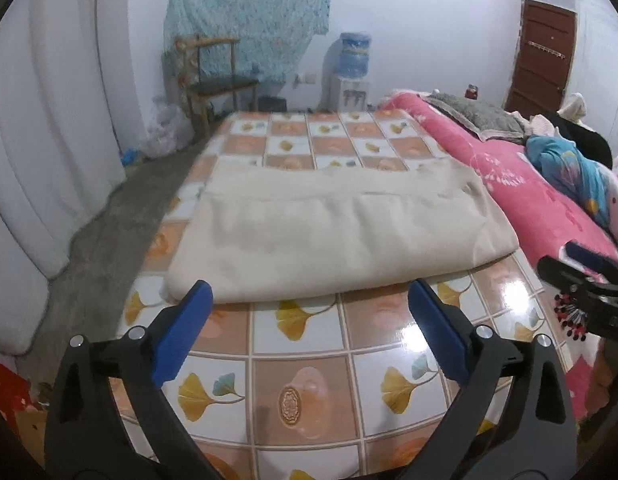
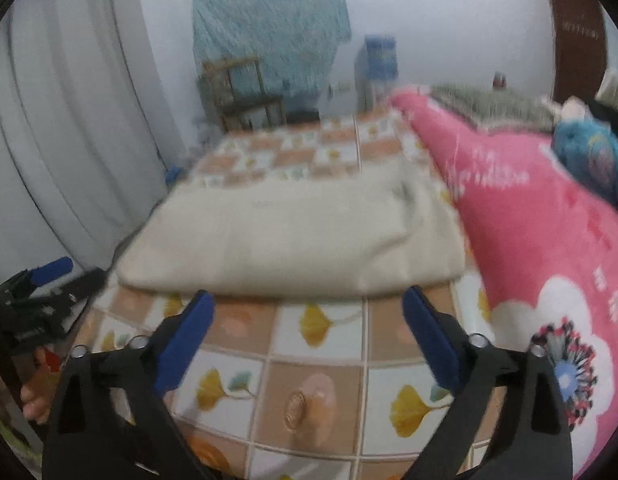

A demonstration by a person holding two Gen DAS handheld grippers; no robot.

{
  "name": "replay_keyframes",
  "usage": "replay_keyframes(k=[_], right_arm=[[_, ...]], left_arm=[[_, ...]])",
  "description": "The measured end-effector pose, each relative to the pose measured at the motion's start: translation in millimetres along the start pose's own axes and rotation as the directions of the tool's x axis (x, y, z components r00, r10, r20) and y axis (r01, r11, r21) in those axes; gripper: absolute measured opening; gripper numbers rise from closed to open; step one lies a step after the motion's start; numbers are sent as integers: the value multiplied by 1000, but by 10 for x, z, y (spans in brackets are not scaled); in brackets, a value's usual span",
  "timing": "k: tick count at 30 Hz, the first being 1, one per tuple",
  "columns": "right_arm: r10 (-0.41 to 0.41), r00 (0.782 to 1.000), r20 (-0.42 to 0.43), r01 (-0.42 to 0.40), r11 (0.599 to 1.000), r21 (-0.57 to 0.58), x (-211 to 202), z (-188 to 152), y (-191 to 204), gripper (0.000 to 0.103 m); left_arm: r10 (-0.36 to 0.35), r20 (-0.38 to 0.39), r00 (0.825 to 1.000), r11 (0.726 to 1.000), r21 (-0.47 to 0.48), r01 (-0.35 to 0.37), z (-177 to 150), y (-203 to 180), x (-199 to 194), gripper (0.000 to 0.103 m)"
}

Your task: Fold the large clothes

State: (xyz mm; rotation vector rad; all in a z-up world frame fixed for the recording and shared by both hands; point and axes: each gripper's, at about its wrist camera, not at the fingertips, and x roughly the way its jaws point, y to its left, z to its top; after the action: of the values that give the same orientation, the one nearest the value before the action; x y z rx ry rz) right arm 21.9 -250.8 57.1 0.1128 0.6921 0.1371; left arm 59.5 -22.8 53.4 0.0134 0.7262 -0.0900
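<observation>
**Cream garment folded once, both grippers clear of it**

The cream garment [image 1: 333, 232] lies folded flat on the tiled counter [image 1: 309, 380], its near fold edge just beyond both tools and a pink quilt [image 1: 529, 200] alongside. The left hand-held gripper [image 1: 309, 304] stands wide and empty; the right hand-held gripper [image 2: 309, 308] likewise. For the next fold, I judge each should take one end of the same edge, pinching every layer, then carry it across level so the edges line up.
</observation>
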Motion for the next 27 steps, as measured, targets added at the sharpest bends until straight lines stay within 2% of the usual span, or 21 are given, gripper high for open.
replay_keyframes(k=[2,4,8,14,17,21,27], right_arm=[[-35,996,77,35,999,2,-163,44,69,96],[-54,992,115,53,999,7,-248,82,102,96],[-69,990,122,68,998,12,-233,98,138,96],[-130,989,63,133,990,-51,-23,1,283,96],[-178,984,-22,176,981,-82,204,-47,320,96],[-162,983,-83,159,986,-45,343,-82,264,96],[-162,980,-113,158,987,-41,437,-109,275,96]], left_arm=[[13,15,1000,1000,8,-13,27,-47,-65,95],[19,19,1000,1000,5,-19,48,-81,-112,95],[77,-1,997,997,-18,-77,58,-106,-66,95],[144,-65,987,989,-22,-146,-7,-115,134,95],[107,-123,987,991,-64,-116,-53,-87,265,95],[134,-162,978,989,-38,-142,-101,-131,401,95],[157,-192,969,987,-12,-163,-122,-176,490,95]])
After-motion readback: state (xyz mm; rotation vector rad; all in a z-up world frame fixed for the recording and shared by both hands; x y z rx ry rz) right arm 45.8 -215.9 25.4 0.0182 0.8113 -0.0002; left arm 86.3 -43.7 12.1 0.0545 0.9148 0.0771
